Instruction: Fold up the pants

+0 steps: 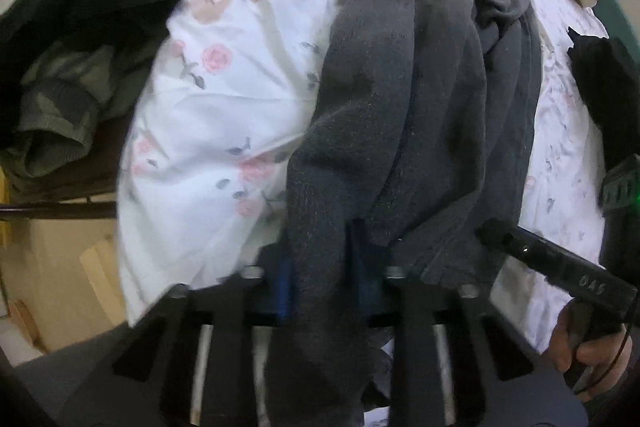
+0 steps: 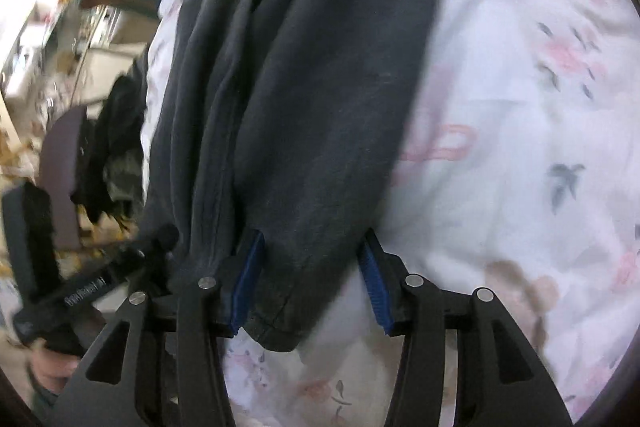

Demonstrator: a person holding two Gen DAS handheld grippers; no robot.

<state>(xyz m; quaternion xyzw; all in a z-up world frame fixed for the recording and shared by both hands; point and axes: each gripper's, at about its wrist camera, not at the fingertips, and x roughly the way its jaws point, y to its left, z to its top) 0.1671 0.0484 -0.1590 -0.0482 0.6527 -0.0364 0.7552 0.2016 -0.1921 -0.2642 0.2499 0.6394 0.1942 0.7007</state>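
Soft even daylight, heavy fisheye warping, dark vignetted corners, motion blur throughout.

Dark pants (image 1: 420, 99) lie along the floral-sheeted bed (image 1: 224, 95).

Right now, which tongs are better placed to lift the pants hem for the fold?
Left. The left tongs already pinch the dark pants; the right tongs stand open around the hem, gripping nothing.

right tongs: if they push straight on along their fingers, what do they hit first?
The dark grey pants: the hem already lies between the fingers of the right tongs, against the left blue pad. Under it lies the floral sheet; how far under is unclear.
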